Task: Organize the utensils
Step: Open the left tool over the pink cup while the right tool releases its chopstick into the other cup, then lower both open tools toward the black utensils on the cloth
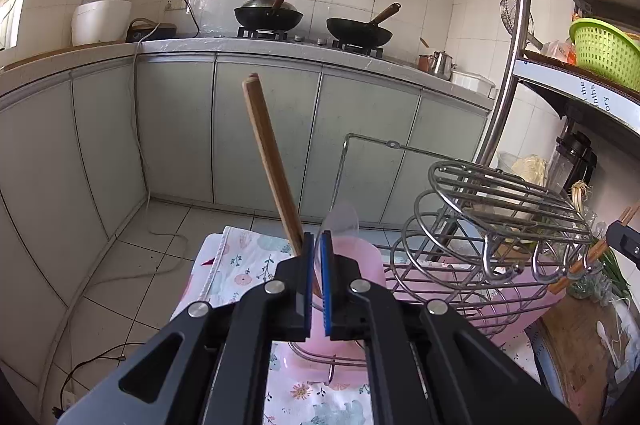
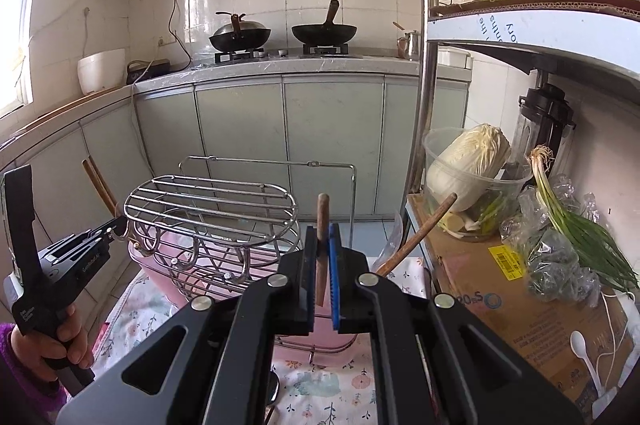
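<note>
**Both claws loaded, rack drop-off pending**

Left gripper [image 1: 316,279] nearly closed, pinching wooden chopstick [image 1: 272,161] tilted up-left. Right gripper [image 2: 323,275] clamped on wooden stick [image 2: 322,249], near upright. Probably mid-transfer; next: lower sticks into wire rack [image 2: 212,221] on pink tray [image 2: 168,271]. Rack rim and hooks close ahead-left, shelf post [image 2: 424,65] right. Open room above rack.

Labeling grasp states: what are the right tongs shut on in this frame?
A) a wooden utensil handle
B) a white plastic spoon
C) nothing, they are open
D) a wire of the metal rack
A: in the right wrist view, the right tongs pinch a wooden handle that sticks up between the blue pads, while the white spoon lies apart on the cardboard box.
</note>
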`<state>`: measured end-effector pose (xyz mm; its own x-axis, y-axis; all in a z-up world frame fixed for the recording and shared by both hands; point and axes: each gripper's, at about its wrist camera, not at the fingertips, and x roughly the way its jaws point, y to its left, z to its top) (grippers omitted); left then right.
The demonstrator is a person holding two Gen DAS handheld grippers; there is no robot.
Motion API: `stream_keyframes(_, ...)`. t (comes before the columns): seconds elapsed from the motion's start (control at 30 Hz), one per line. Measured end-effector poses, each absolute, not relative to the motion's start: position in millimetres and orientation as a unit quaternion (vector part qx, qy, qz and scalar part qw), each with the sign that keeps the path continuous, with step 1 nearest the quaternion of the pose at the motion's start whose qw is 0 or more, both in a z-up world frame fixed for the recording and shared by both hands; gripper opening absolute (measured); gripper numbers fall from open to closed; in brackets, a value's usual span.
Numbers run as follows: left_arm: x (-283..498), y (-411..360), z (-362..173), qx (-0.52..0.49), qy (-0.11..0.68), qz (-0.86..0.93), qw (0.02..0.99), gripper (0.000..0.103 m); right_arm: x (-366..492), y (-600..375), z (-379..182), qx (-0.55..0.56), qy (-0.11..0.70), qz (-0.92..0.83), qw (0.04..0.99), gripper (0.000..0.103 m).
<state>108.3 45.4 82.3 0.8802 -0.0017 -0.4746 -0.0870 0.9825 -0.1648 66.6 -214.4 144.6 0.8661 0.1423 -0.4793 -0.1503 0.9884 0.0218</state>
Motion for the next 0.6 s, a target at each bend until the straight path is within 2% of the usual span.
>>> stream_keyframes(0.17,107.1,45.2,82.3,-0.094,0.25,0.02,0.964,0.007,61.2,-214.1,148.1,-0.01,0.252,0.078,0.965,0.006)
stream_keyframes(0.27,104.5,45.4,82.7,-0.096,0.25,0.023,0.963,0.023,58.3,-214.1,150.3,-0.015,0.254,0.08,0.964,0.007)
stream_keyframes(0.33,102.5,46.1,83.3,-0.097,0.248,0.024,0.964,0.027,55.1,-212.9,151.5,-0.019,0.253,0.081,0.964,0.018)
stream_keyframes(0.4,101.2,46.3,83.8,-0.097,0.249,0.022,0.964,0.029,51.1,-211.5,152.2,-0.025,0.25,0.081,0.965,0.035)
stream_keyframes(0.6,95.2,44.8,86.9,-0.089,0.248,0.021,0.964,0.034,38.9,-209.3,153.2,-0.032,0.244,0.078,0.966,0.037)
